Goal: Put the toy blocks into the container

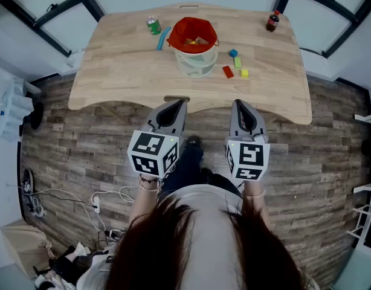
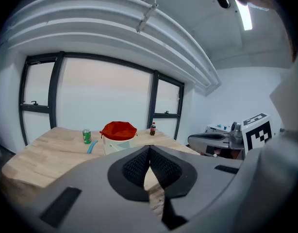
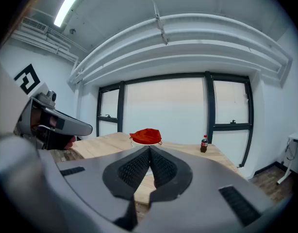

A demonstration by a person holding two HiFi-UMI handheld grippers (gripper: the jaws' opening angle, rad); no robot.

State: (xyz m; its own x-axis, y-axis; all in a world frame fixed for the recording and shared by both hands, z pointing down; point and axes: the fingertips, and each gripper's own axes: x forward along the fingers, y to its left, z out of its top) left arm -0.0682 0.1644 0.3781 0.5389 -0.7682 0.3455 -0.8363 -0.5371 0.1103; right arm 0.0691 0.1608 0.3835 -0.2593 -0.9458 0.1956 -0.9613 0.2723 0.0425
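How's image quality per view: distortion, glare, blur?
Head view: sharp, evenly lit, table edges bowed by the lens. Left gripper view: heavy fisheye, dark corners, ceiling light glaring, windows washed out. Right gripper view: same faults.

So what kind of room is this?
Most likely a workplace, perhaps a lab or test room: a wooden table stands before tall black-framed windows, loose cables lie on the plank floor, and a strip light hangs overhead.

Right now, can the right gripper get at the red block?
Likely yes: red block sits clear beside the container, nothing between it and the right gripper; its jaws are shut, though.
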